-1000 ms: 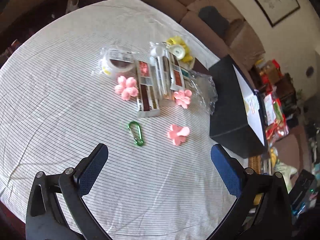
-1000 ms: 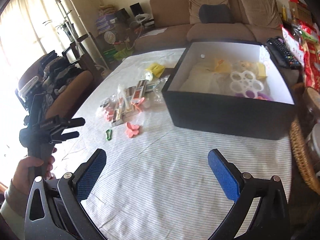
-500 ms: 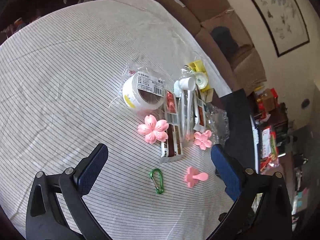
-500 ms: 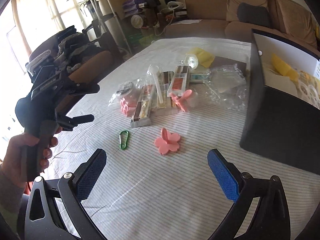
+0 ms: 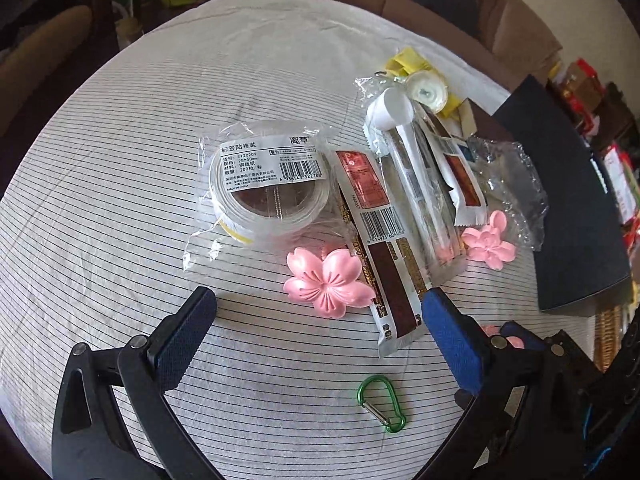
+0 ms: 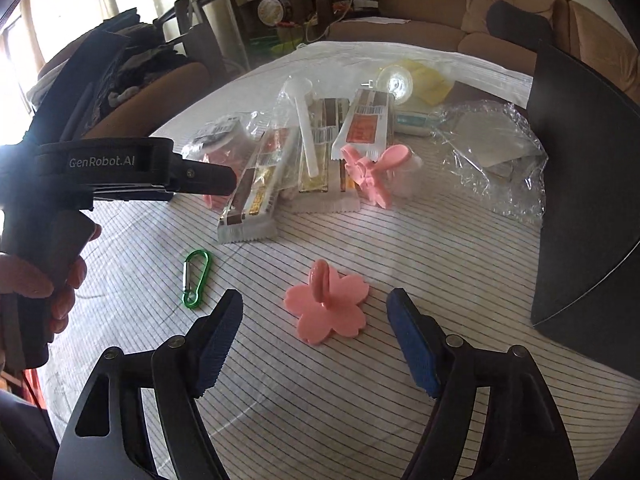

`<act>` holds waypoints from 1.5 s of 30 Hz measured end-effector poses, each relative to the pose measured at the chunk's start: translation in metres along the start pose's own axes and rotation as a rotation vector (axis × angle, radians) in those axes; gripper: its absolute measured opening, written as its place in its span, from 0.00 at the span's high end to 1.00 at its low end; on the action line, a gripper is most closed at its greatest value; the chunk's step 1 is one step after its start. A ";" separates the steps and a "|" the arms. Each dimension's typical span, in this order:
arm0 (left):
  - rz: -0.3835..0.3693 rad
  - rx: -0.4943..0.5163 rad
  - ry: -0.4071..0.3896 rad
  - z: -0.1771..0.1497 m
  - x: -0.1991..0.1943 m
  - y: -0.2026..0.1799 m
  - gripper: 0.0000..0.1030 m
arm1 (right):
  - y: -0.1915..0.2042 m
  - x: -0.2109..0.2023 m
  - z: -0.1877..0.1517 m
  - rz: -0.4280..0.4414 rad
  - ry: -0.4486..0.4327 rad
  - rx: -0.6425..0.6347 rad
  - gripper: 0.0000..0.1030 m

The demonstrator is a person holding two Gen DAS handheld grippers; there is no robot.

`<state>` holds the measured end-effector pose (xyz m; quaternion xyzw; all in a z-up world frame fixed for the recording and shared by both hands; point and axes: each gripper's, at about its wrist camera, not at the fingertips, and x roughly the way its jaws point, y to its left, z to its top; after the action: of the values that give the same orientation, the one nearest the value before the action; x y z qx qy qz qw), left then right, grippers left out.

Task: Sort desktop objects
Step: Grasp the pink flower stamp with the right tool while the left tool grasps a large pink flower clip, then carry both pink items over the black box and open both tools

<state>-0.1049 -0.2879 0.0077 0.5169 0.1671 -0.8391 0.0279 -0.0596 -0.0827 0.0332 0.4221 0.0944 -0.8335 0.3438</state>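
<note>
My left gripper is open and empty, just short of a pink flower-shaped piece that lies beside a bagged roll of labels and several snack packets. My right gripper is open and empty, with another pink flower piece, handle up, lying between its fingertips on the cloth. A green carabiner lies near the left gripper and shows in the right wrist view. A third pink flower lies by the crumpled clear bag.
The black box stands at the right, close to the right gripper, and shows in the left wrist view. A white scoop, yellow items and a round white disc lie at the far end. Sofas stand behind the striped tablecloth.
Both grippers have moved forward and down toward the pile. The left now sits near the flower by the label roll; the right now brackets the lone pink flower. Both stay open.
</note>
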 end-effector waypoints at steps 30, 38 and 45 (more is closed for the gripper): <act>-0.379 -0.004 -0.124 0.004 -0.119 -0.080 0.65 | -0.126 -0.232 0.014 -0.112 -0.156 0.223 0.55; -0.469 0.260 0.018 0.027 -0.107 -0.276 0.65 | -0.219 -0.276 0.019 -0.201 -0.147 0.287 0.55; -0.445 0.299 0.228 0.036 -0.022 -0.388 0.65 | -0.265 -0.243 0.015 -0.261 -0.063 0.223 0.55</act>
<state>-0.2108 0.0639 0.1396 0.5570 0.1527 -0.7764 -0.2523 -0.1433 0.2279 0.1941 0.4156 0.0443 -0.8891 0.1865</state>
